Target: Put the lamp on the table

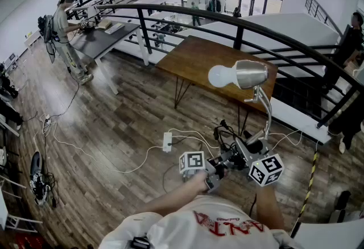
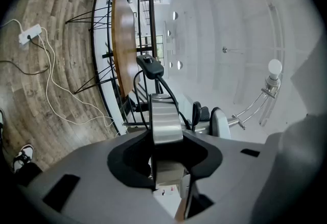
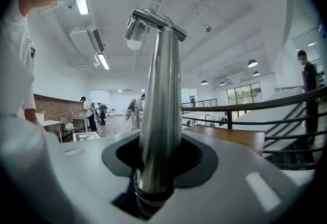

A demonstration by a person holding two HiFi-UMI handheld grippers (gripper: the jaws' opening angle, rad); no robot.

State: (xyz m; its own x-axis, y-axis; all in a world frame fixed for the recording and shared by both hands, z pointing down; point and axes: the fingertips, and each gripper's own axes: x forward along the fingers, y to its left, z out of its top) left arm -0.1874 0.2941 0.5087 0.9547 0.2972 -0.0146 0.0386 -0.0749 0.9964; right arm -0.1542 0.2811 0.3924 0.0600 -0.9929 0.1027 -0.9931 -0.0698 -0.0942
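The lamp has a silver shade (image 1: 251,73), a white bulb (image 1: 221,76) and a curved silver neck (image 1: 265,110). I hold it in the air above the wood floor, short of the brown wooden table (image 1: 196,60). My left gripper (image 1: 218,166) is shut on the rim of the lamp's silver base (image 2: 165,119), with its black cord and inline switch (image 2: 149,66) trailing past. My right gripper (image 1: 249,154) is shut on the lamp's stem (image 3: 159,110), which rises from between its jaws towards the bulb (image 3: 134,43).
A black curved railing (image 1: 239,21) runs behind the table, with a drop beyond it. A white power strip (image 1: 167,141) and loose cables lie on the floor in front of the table. A person works at a grey desk (image 1: 102,37) far left; another stands at the right edge.
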